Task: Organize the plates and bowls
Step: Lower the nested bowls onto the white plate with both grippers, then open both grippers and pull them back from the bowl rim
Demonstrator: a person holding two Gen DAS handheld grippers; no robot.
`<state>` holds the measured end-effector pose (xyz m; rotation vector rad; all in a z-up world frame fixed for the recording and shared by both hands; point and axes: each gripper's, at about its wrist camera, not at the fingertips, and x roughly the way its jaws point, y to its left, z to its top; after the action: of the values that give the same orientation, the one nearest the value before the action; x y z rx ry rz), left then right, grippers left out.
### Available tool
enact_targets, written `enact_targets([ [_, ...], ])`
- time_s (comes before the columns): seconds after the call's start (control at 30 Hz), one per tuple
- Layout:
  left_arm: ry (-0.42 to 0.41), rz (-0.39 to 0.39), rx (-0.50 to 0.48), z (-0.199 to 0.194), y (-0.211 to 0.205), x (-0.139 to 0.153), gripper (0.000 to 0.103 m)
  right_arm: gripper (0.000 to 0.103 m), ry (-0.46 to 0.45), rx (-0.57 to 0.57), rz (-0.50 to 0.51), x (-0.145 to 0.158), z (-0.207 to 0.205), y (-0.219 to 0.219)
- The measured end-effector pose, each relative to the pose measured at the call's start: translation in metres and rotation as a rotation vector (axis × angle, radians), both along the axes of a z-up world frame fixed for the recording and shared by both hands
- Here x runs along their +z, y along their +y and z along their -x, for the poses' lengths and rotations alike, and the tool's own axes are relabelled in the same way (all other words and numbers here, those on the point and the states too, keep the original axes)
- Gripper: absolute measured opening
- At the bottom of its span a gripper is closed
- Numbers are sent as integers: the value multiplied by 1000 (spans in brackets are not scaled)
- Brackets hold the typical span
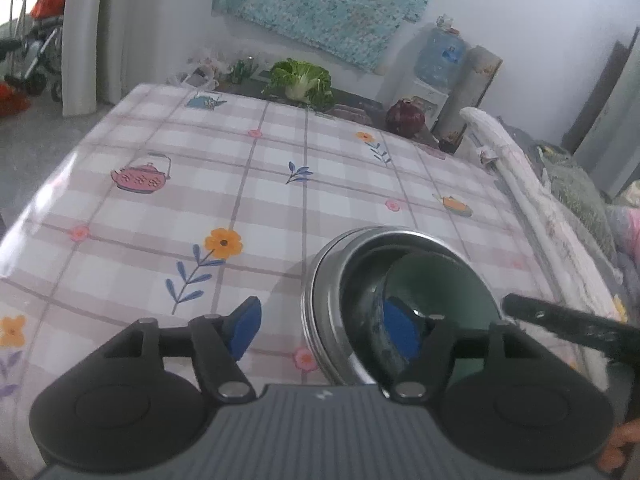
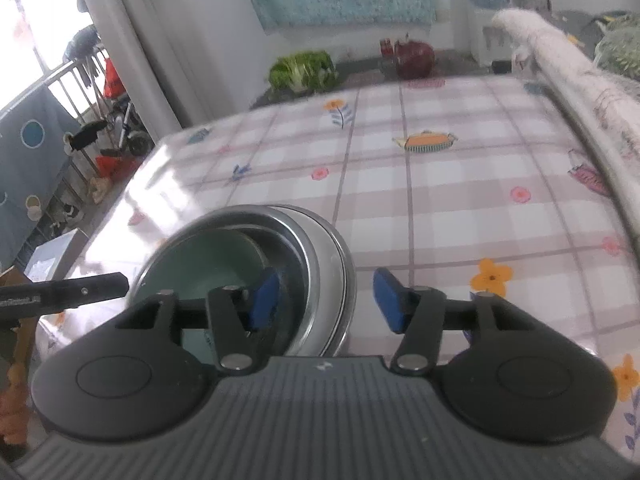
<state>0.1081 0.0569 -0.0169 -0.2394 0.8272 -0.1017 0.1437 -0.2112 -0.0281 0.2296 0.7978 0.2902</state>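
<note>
A stack of steel bowls stands on the plaid, flowered tablecloth, with a green bowl nested inside. My left gripper is open and straddles the stack's left wall: one blue pad is inside the bowl, the other hangs outside, clear of the steel. My right gripper is open and straddles the opposite wall the same way. Neither pair of pads presses on the rim. Each view shows the other gripper's black finger over the green bowl.
Beyond the table's far edge lie a leafy cabbage and a dark red round object. A water dispenser stands by the wall. A white rolled cloth runs along the table's right side.
</note>
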Motion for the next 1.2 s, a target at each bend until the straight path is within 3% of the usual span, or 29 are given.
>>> enact_targets([
  [0.1, -28, -43, -22, 13, -10, 8, 81, 83, -48, 2, 7, 9, 19, -5],
  [0.27, -91, -104, -77, 37, -32, 23, 95, 89, -86, 2, 33, 21, 49, -9],
  [0.33, -114, -107, -89, 47, -39, 28, 103, 96, -86, -7, 22, 23, 59, -12],
  [0.4, -133, -111, -102, 56, -44, 33, 103, 102, -95, -11, 22, 26, 71, -13],
  [0.7, -124, -181, -55, 75, -58, 37, 103, 102, -111, -8, 61, 34, 105, 0],
  [0.93, -144, -311, 55, 80, -63, 39, 103, 102, -71, -13, 109, 32, 112, 14],
  [1.2, -39, -364, -41, 66, -73, 26, 103, 102, -75, -10, 151, 33, 118, 20],
])
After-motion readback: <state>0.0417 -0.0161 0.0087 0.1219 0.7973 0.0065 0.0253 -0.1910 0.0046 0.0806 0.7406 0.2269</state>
